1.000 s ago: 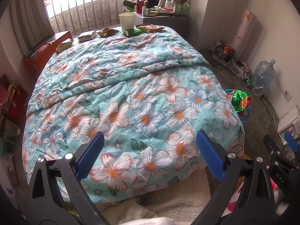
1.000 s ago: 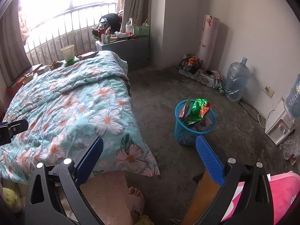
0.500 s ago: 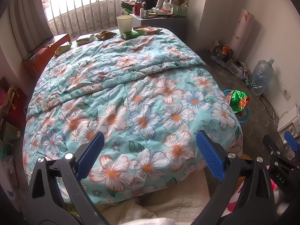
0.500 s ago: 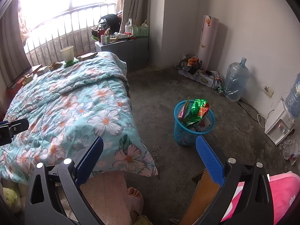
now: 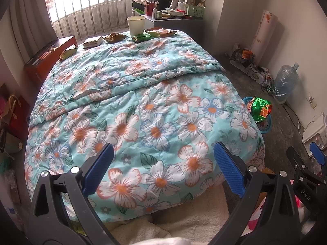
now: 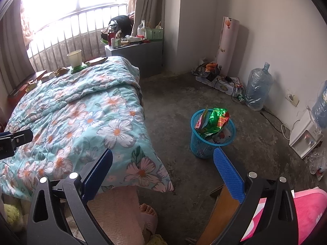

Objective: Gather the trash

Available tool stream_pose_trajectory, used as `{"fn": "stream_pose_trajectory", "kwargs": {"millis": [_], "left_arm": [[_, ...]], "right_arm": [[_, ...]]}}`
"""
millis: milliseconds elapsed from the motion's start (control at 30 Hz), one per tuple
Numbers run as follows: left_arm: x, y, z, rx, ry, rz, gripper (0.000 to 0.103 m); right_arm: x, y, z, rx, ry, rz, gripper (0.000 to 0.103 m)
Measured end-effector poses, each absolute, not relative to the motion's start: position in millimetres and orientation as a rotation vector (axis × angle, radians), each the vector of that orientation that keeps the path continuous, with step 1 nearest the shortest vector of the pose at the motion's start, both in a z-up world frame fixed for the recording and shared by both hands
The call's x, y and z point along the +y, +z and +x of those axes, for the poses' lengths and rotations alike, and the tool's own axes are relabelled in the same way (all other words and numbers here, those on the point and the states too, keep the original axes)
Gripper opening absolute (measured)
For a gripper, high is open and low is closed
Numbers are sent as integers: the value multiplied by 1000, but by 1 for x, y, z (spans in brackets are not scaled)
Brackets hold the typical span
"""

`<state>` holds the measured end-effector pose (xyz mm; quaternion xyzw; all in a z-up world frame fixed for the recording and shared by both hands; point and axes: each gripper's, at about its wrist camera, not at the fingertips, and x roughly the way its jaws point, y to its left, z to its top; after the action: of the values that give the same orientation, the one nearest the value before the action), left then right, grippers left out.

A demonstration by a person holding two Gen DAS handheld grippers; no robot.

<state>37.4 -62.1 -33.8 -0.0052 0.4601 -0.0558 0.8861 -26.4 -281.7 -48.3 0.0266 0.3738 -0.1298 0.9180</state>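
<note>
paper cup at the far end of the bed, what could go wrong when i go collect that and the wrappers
The paper cup stands upright on soft quilt beside the green wrapper; a nudge may tip it, and I cannot tell if it is empty. The blue basket on the floor already has wrappers above its rim, so more may spill out. Both the left hand-held gripper and the right hand-held gripper are open, far from the trash.

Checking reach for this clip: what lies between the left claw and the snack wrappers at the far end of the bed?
Only the floral quilt, in the left wrist view. The left claw hangs open over its near edge; the wrappers lie beside the paper cup.
</note>
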Motion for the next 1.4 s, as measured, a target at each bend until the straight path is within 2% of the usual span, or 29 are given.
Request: {"fn": "stream_pose_trajectory", "kwargs": {"millis": [1400], "left_arm": [[-60,-32,35,943,-108,-12,94]], "right_arm": [[-279,-46,-26,770,-254,47,96]]}}
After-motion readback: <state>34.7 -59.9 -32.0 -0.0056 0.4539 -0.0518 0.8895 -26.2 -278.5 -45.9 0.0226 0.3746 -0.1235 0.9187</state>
